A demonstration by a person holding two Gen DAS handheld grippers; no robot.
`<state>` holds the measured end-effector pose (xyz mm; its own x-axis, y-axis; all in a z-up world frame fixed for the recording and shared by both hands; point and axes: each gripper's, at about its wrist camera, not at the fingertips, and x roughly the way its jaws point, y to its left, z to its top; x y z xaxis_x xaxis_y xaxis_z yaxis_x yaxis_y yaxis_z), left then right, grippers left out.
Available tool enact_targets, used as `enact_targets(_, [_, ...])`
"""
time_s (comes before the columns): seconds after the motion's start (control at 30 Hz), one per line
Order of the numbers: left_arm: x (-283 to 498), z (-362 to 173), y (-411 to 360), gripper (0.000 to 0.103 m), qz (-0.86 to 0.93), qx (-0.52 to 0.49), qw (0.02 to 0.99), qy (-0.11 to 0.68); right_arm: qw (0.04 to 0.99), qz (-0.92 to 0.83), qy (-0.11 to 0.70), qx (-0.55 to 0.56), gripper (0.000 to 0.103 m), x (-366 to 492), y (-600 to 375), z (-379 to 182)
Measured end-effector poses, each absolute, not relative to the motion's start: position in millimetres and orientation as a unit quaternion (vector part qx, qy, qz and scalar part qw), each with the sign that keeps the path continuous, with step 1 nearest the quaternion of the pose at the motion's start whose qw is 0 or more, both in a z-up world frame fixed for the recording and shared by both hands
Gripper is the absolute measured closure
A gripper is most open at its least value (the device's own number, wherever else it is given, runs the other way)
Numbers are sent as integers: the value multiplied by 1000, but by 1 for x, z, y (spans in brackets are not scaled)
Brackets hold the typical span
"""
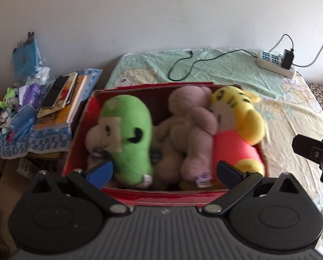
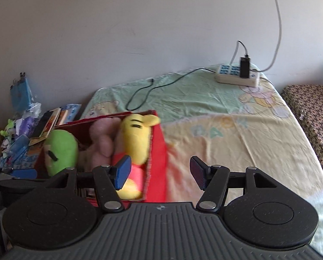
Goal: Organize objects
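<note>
The left gripper (image 1: 164, 171) sits at the bottom centre of its view with jaws spread wide and nothing between them, its fingers straddling the near edge of the red box (image 1: 161, 196). Directly ahead, in the middle of the frame, three plush toys fill that box side by side: a green plush (image 1: 128, 138) on the left, a pinkish-brown plush (image 1: 191, 130) in the middle and a yellow plush (image 1: 241, 119) on the right, each lying with its long axis running from near edge to far edge.

The right gripper (image 2: 160, 173) is likewise released and empty. In its view the box lies to the lower left, with only bare bed sheet (image 2: 237, 134) ahead of its fingers.

The left gripper is therefore the nearer one, squarely lined up on the box. With the toys already inside, the sorting looks largely done.
</note>
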<state>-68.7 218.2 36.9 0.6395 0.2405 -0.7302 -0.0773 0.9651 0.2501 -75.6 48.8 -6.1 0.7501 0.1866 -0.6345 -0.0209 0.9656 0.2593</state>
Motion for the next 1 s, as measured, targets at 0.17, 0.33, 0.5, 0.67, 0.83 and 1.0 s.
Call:
enact_targets(0.17, [-68,50,249,2,99,106,906,398,930,65,347,107,39,-66,79,-1])
enact_targets(0.33, [-68,58,273,2,101,106,908,391,933,62,342,95,31,-62,105,1])
enact_targets(0.5, [-73,59,289,2,100,103,909,392,935,60,338,88,31,-60,124,5])
enact_targets(0.67, [-75,60,302,2,87,90,910,396,936,47,338,84,31,-61,135,8])
enact_targets(0.83, [-78,57,304,2,62,78,906,412,931,26,354,88,31,-66,136,3])
enact_targets(1.0, [-82,52,298,2,54,88,901,421,926,15,368,88,30,-69,135,-1])
